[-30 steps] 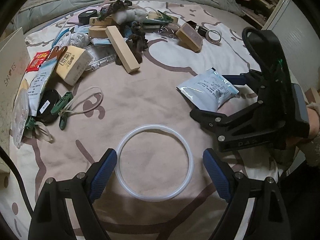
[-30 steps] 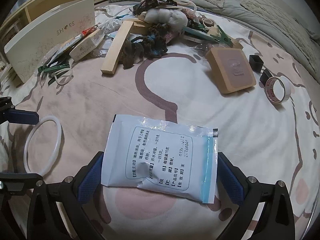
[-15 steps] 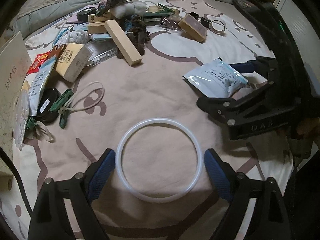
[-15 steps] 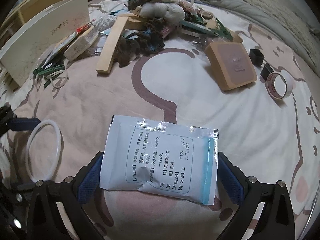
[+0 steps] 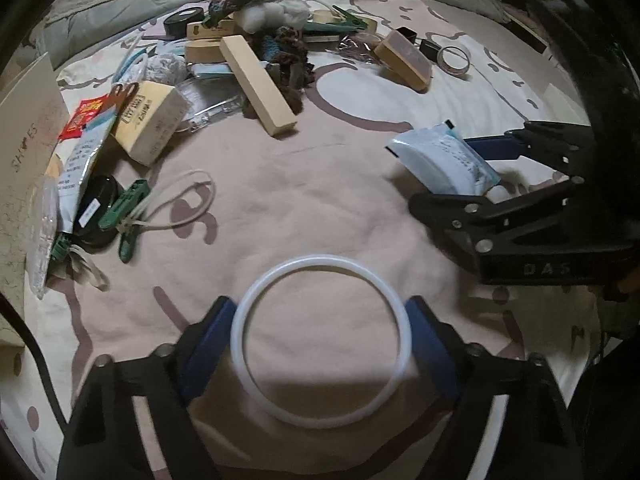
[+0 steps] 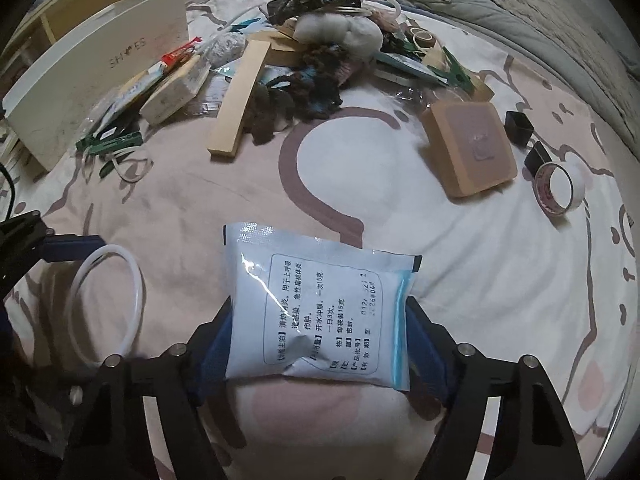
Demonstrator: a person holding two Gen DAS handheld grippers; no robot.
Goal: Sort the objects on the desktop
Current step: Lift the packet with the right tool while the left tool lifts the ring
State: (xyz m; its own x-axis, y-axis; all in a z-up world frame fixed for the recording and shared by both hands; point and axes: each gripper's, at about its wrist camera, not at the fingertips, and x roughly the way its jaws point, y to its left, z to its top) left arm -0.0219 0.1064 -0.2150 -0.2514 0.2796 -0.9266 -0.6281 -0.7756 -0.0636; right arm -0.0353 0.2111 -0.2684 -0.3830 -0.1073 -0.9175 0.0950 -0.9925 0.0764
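Observation:
A white ring (image 5: 320, 340) lies on the pink bedsheet between the blue pads of my left gripper (image 5: 320, 344), which has closed onto its two sides. The ring also shows in the right wrist view (image 6: 106, 304). A pale blue medicine sachet (image 6: 320, 312) sits between the pads of my right gripper (image 6: 320, 344), which is shut on its sides and holds it slightly tilted up. The sachet (image 5: 444, 158) and the right gripper (image 5: 496, 172) show at the right of the left wrist view.
A pile of clutter lies farther back: a long wooden block (image 5: 258, 84), a yellow box (image 5: 150, 120), dark knitted fabric (image 6: 308, 76), green clips (image 5: 128, 208), a tan box (image 6: 468, 146), a tape roll (image 6: 558, 190). A white shoe box (image 6: 92, 68) stands at the left.
Both grippers have closed: the left pads have come in against the ring, the right pads against the sachet. The sachet's far end has lifted a little.

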